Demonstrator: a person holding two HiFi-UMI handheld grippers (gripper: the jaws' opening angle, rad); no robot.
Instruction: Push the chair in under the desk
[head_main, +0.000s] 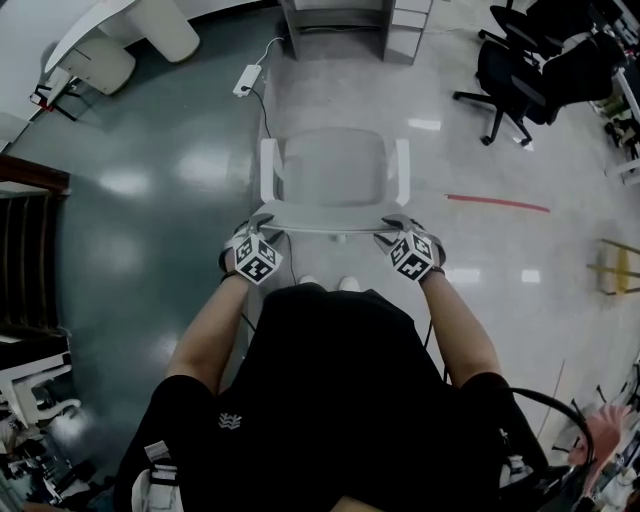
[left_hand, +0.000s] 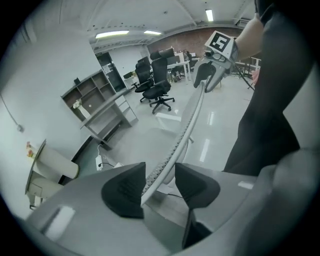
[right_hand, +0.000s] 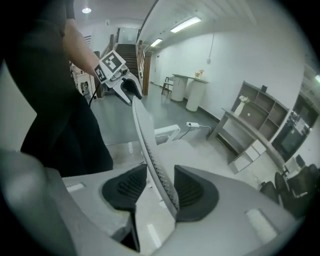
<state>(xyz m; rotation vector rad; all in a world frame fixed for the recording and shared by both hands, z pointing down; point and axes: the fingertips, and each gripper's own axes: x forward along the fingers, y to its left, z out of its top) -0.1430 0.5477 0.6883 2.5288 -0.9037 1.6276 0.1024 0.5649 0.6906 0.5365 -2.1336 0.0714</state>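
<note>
Chair backrest (head_main: 330, 215) runs between parted jaws of left tool (left_hand: 160, 172) and right tool (right_hand: 160, 172)

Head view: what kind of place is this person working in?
Probably an open office or workshop hall: black office chairs, a desk with shelves, and long ceiling lights over a wide polished floor.

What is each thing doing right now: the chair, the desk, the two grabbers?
chair: upright, standing short of the desk, not pushed in.
desk: standing beyond the chair.
left gripper: open, chair's back between its jaws.
right gripper: open, chair's back between its jaws.
power strip: lying flat, cable attached.
</note>
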